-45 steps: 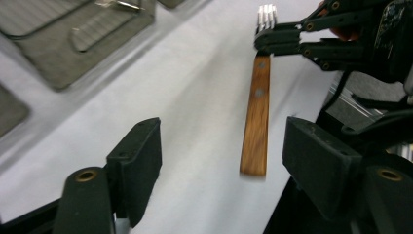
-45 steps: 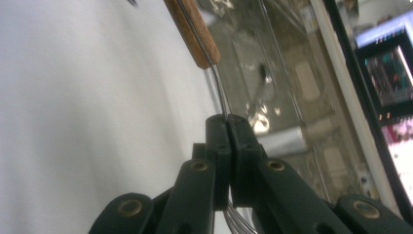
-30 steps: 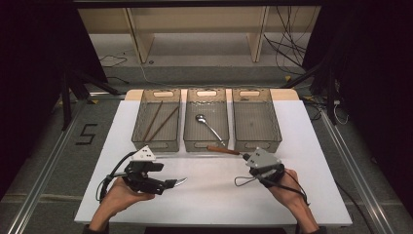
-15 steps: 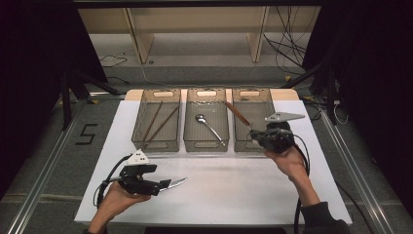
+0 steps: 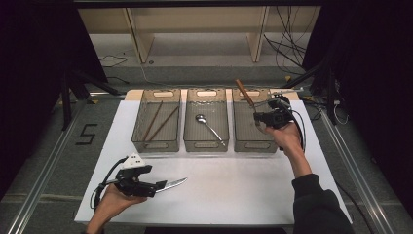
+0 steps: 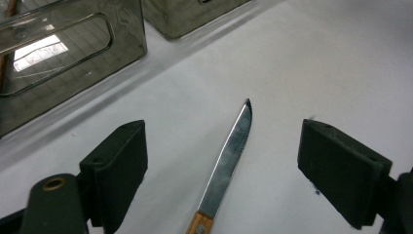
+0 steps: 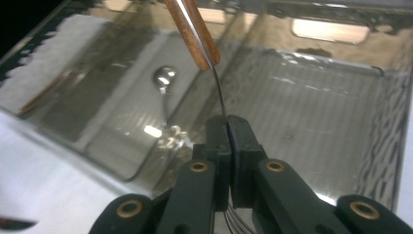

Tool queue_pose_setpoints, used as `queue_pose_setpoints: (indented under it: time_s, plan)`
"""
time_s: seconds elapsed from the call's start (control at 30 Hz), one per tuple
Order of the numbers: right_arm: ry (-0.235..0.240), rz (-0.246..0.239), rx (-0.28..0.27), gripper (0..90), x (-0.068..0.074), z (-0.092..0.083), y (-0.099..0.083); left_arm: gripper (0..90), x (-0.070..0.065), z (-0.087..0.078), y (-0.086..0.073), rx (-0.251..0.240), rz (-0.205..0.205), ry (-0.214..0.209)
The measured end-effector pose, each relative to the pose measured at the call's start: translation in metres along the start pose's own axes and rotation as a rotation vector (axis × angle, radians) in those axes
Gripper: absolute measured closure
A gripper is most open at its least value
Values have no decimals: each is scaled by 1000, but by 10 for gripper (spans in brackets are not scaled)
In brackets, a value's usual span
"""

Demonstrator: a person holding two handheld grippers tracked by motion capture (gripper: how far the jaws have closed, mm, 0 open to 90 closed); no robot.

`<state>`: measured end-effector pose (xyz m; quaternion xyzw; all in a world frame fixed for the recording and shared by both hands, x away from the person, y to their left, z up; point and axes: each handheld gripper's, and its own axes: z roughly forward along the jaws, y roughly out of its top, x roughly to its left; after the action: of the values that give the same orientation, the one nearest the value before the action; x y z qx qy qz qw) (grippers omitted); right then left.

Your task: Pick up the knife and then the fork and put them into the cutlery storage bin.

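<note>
The right tool pinches a fork by its metal end, ready to drop it into the right-hand bin. The left tool has just been opening; the knife lies loose between its jaws on the white surface.

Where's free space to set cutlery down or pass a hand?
Free: white table between the knife and the right sleeve; right bin's floor. Crowded: left bin with chopsticks, middle bin with spoon.
</note>
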<state>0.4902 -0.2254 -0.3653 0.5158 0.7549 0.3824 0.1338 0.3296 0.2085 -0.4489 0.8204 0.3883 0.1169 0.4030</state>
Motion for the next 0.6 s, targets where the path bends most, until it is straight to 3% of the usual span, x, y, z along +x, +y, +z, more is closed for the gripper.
queue_pose_setpoints:
  time_s: [0.3,0.6]
  plan:
    - [-59,78,53,889,-16,20,3,171,3,-4,-4,-18,-9,1]
    - [-83,97,102,889,-19,28,0,171,4,-4,-6,-8,-11,5]
